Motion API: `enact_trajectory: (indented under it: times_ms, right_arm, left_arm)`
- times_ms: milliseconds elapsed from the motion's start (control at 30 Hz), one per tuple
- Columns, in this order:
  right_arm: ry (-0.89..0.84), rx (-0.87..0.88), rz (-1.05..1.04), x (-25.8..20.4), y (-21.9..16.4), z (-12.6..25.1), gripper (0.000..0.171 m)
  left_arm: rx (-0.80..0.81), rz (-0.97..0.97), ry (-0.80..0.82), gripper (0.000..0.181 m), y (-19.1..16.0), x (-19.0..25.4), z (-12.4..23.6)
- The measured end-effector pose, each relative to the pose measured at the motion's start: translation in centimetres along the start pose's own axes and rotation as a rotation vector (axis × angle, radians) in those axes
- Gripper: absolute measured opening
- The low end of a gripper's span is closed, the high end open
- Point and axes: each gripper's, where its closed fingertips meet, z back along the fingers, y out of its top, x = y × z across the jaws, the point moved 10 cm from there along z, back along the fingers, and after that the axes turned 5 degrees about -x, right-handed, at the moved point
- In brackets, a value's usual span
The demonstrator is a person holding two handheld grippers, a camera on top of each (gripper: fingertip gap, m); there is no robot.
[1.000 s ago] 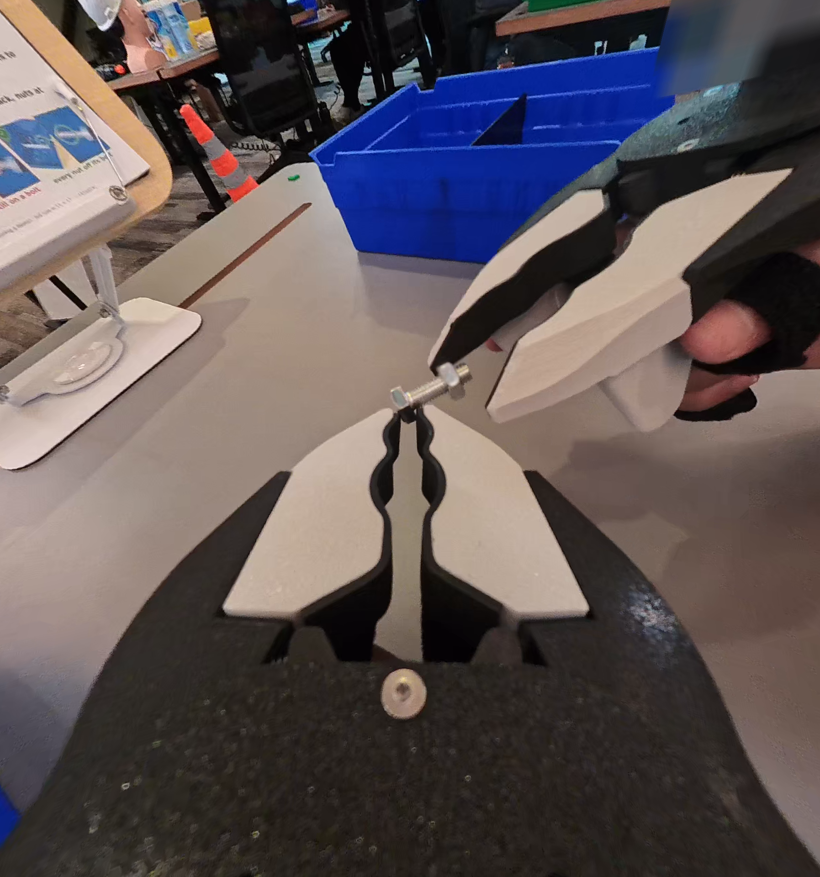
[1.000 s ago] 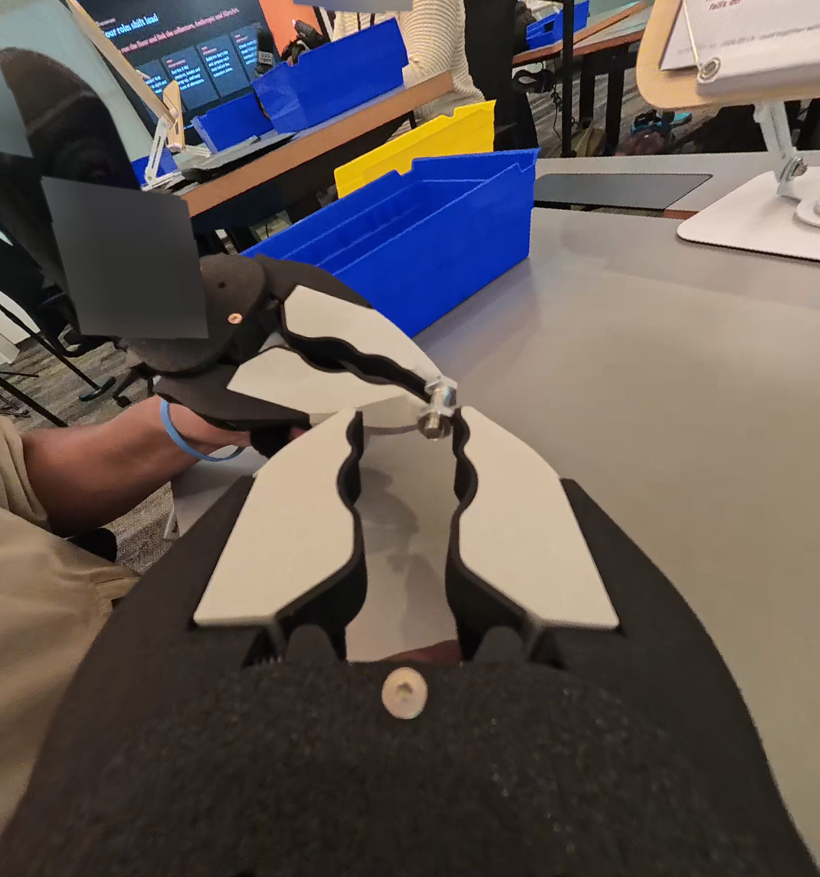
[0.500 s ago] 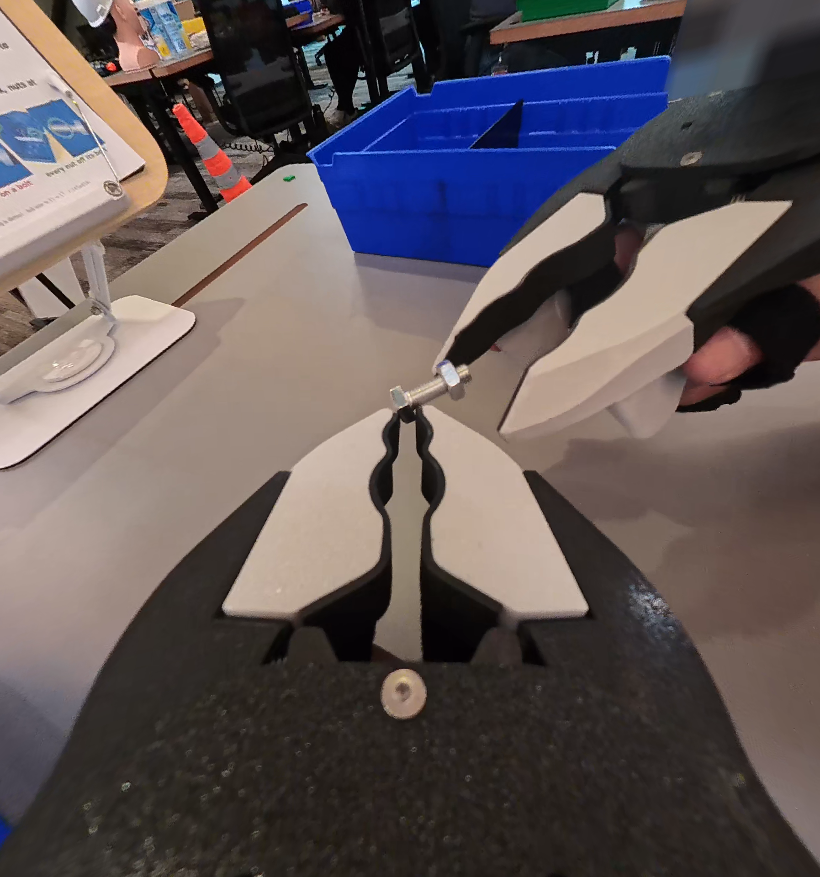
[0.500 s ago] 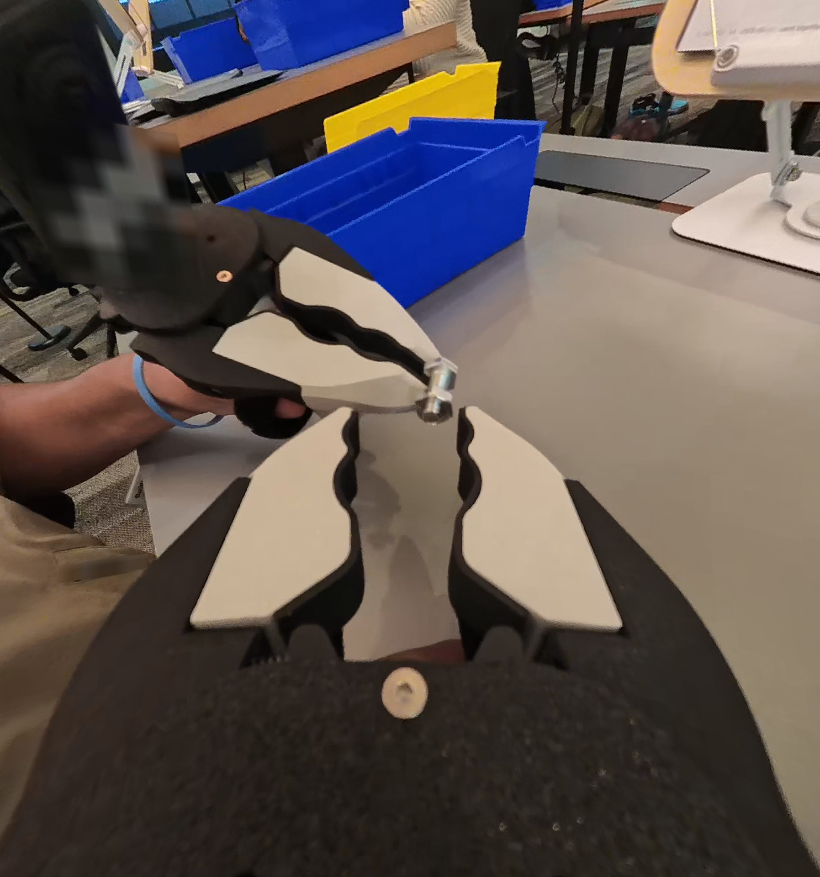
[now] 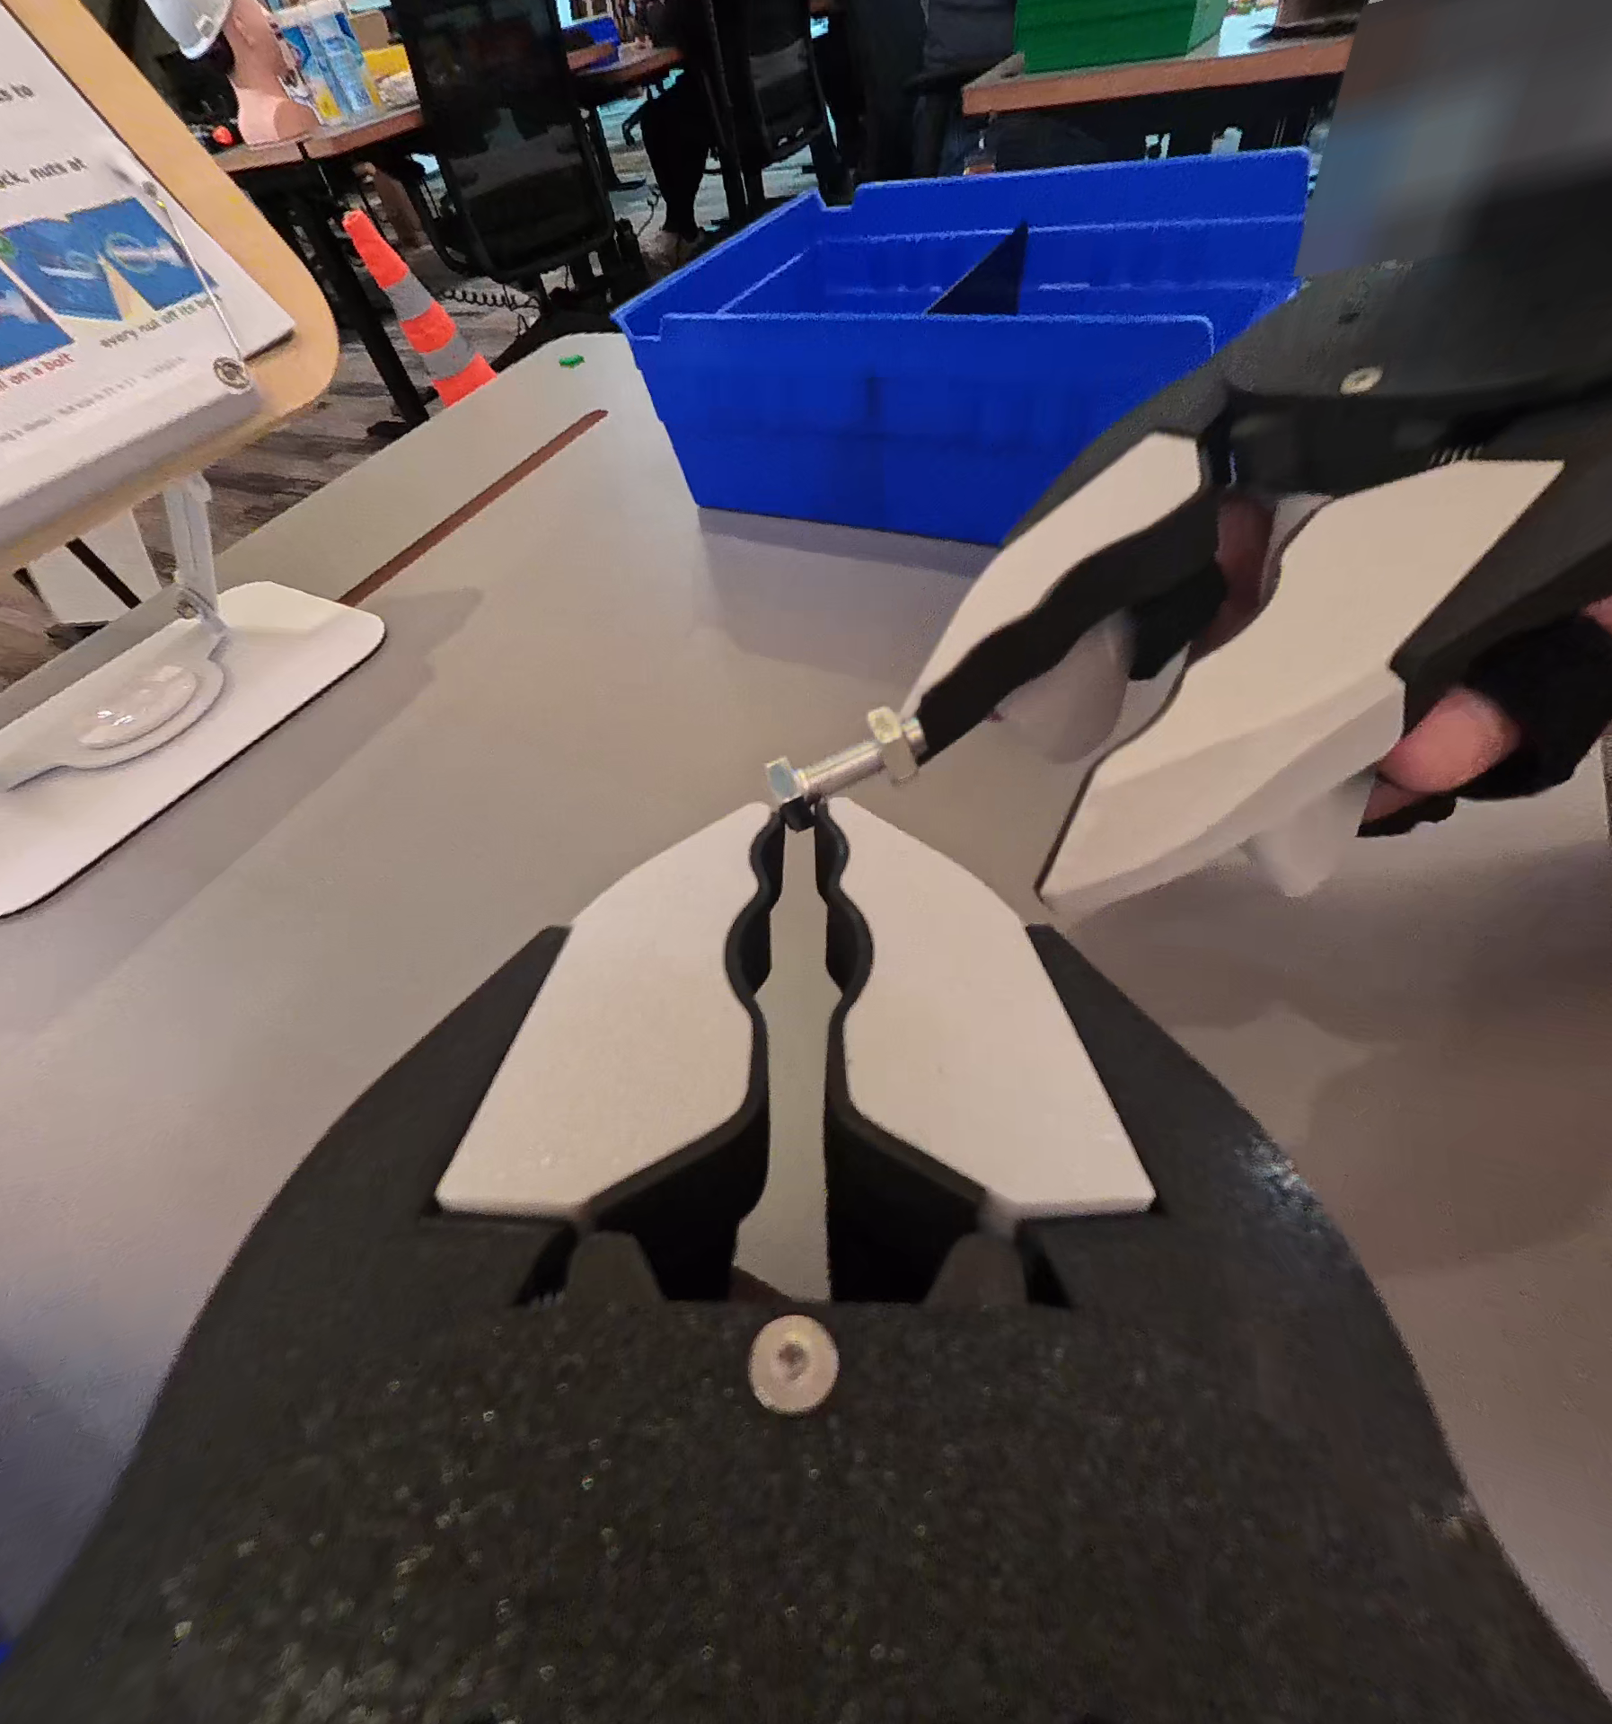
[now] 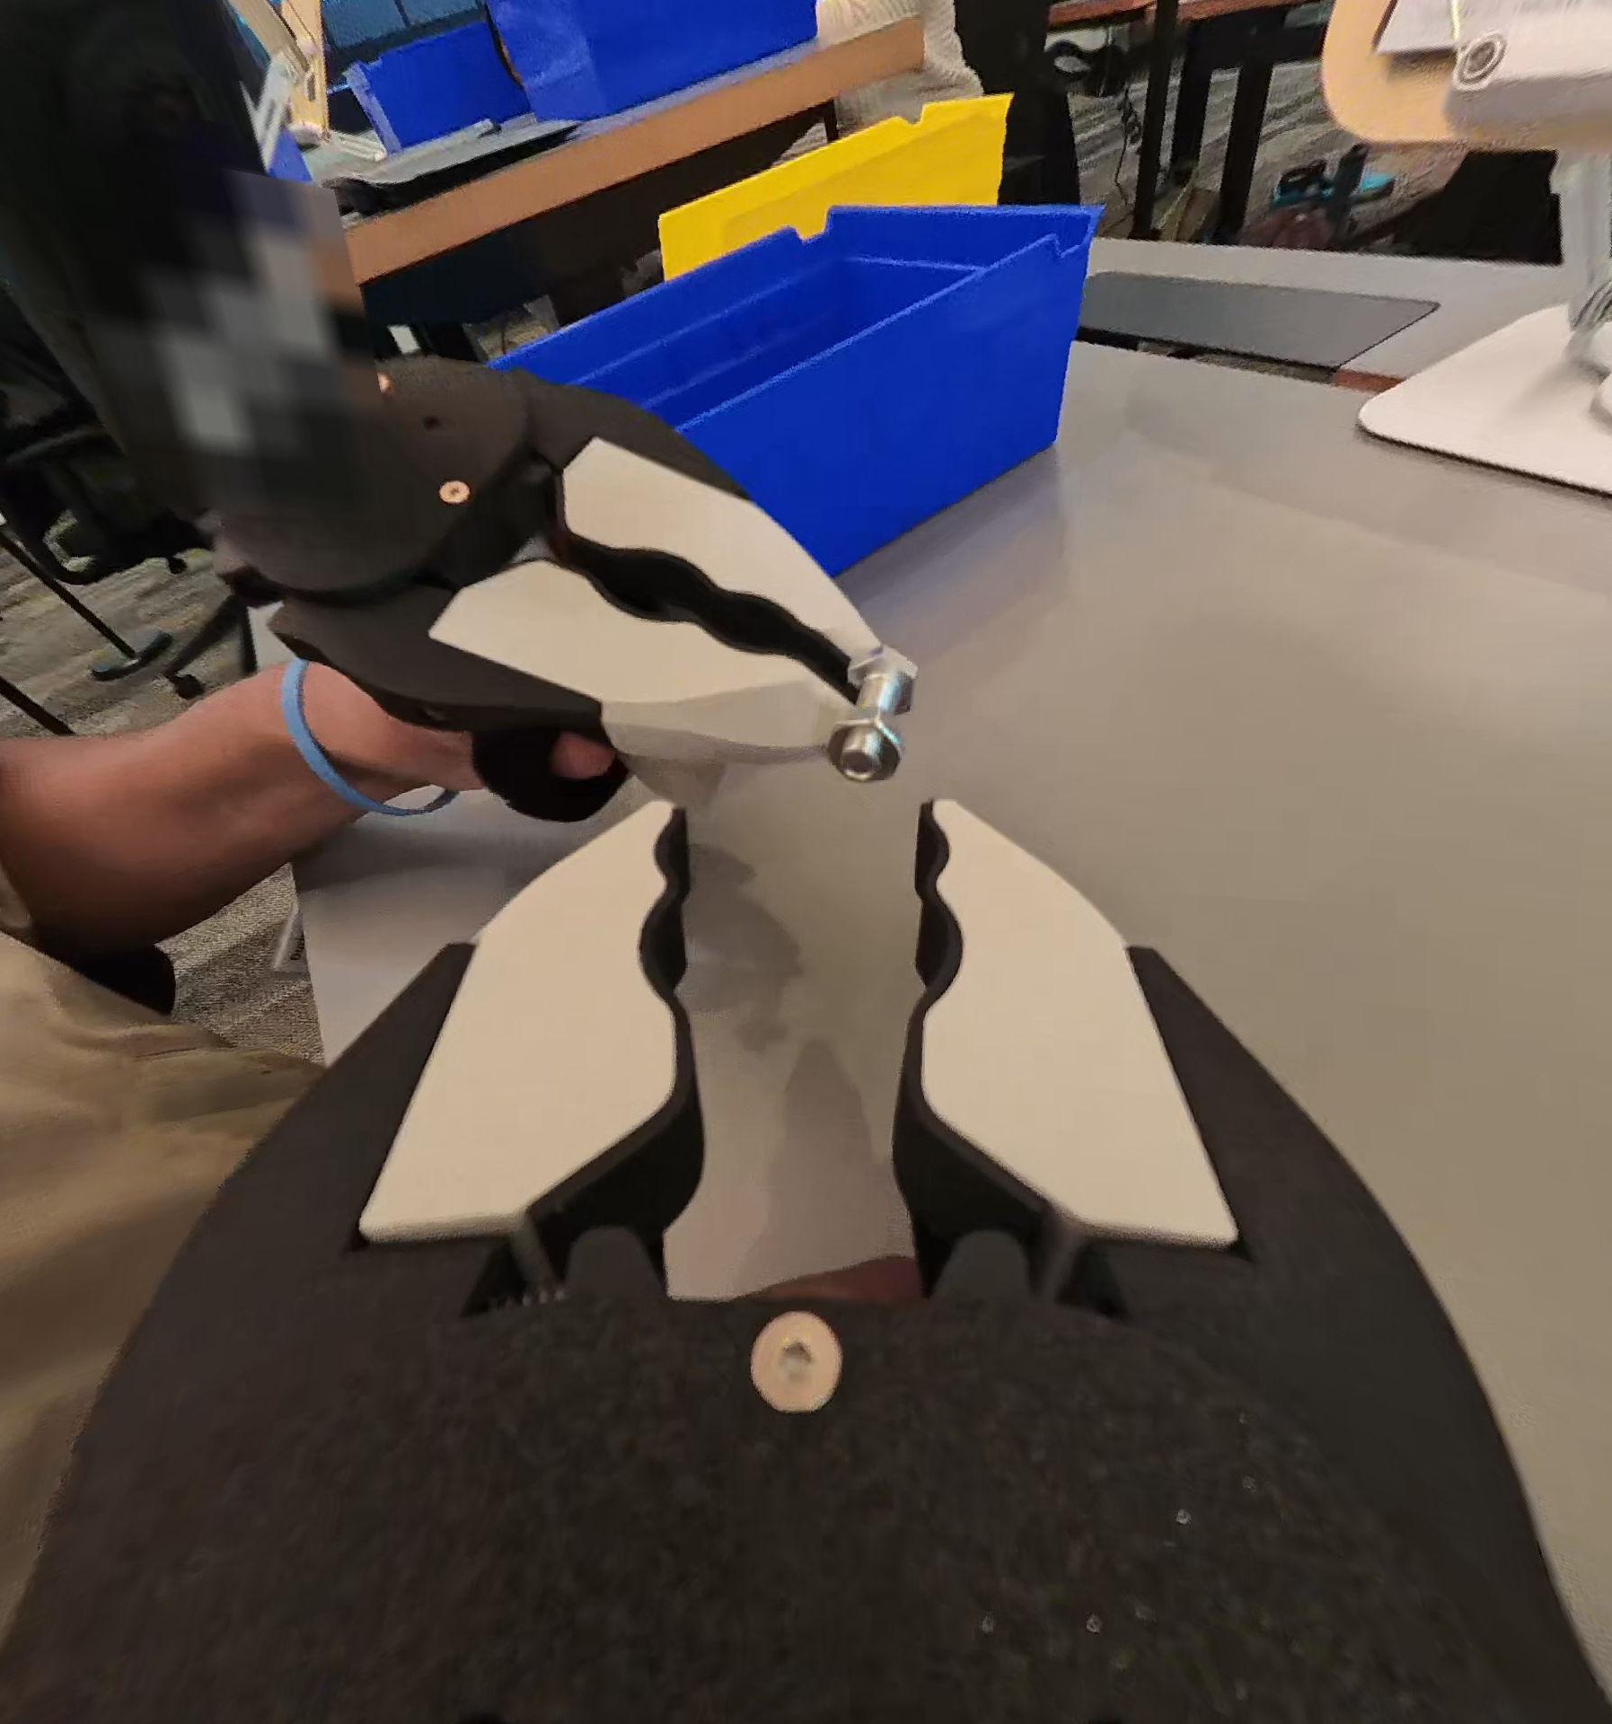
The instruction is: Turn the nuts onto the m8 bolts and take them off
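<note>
My left gripper [image 5: 799,813] is shut on the hex head of a silver M8 bolt [image 5: 834,770] and holds it above the grey table [image 5: 503,672]. A nut [image 5: 895,737] sits on the bolt's threaded end. My right gripper [image 5: 987,804] is open, with its upper fingertip [image 5: 932,718] right beside the nut. In the right wrist view my right gripper [image 6: 802,816] is open and empty. The nut [image 6: 867,746] and bolt [image 6: 884,704] hang just beyond its tips, held by the left gripper [image 6: 862,674].
A blue bin [image 5: 876,438] stands at the back of the table and also shows in the right wrist view [image 6: 876,392]. A tilted instruction board [image 5: 83,280] on a white base [image 5: 251,653] stands at the left. An orange cone [image 5: 419,317] stands on the floor. The tips of both grippers are at nearly the same place.
My right gripper has drawn back from the nut, which was between its tips, and its jaws stand a little wider. My left gripper keeps hold of the bolt.
</note>
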Motion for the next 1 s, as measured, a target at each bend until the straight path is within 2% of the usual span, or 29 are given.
enact_trajectory:
  times_ms: [233,267,300,433,567,700,733,833,1000]
  right_arm:
    - [0.001,0.058,0.042,-0.7,1.2,0.0,0.052]
    - [0.024,0.085,0.050,-1.0,1.6,0.2,0.045]
    - [0.037,0.103,0.053,-1.2,2.0,0.4,0.045]
    - [-0.038,0.053,0.095,-1.0,1.7,0.6,0.048]
    - [-0.029,-0.022,0.005,-0.1,0.0,-0.3,0.052]
    - [-0.009,0.014,0.009,-0.6,0.4,-0.5,0.052]
    - [-0.011,0.038,0.021,-0.9,0.8,-0.3,0.058]
    - [0.028,0.126,0.078,-1.9,2.2,0.5,0.050]
    - [-0.042,0.049,0.056,-0.8,1.0,0.4,0.052]
  left_arm:
    - [-0.023,-0.016,-0.007,0.006,-0.2,0.0,-0.4]
    - [-0.030,-0.017,0.003,0.006,-0.3,0.0,-0.5]
    - [-0.040,-0.021,0.007,0.006,-0.4,0.0,-0.6]
    - [-0.031,-0.008,0.006,0.006,-0.5,0.0,-0.6]
    - [0.004,-0.002,-0.002,0.006,-0.1,0.0,-0.1]
    - [-0.009,-0.017,-0.008,0.006,-0.2,0.2,-0.4]
    - [-0.017,-0.020,-0.007,0.006,-0.2,0.1,-0.5]
    - [-0.045,-0.029,0.005,0.006,-0.7,0.2,-0.8]
    - [-0.024,-0.018,0.007,0.006,-0.4,0.2,-0.5]
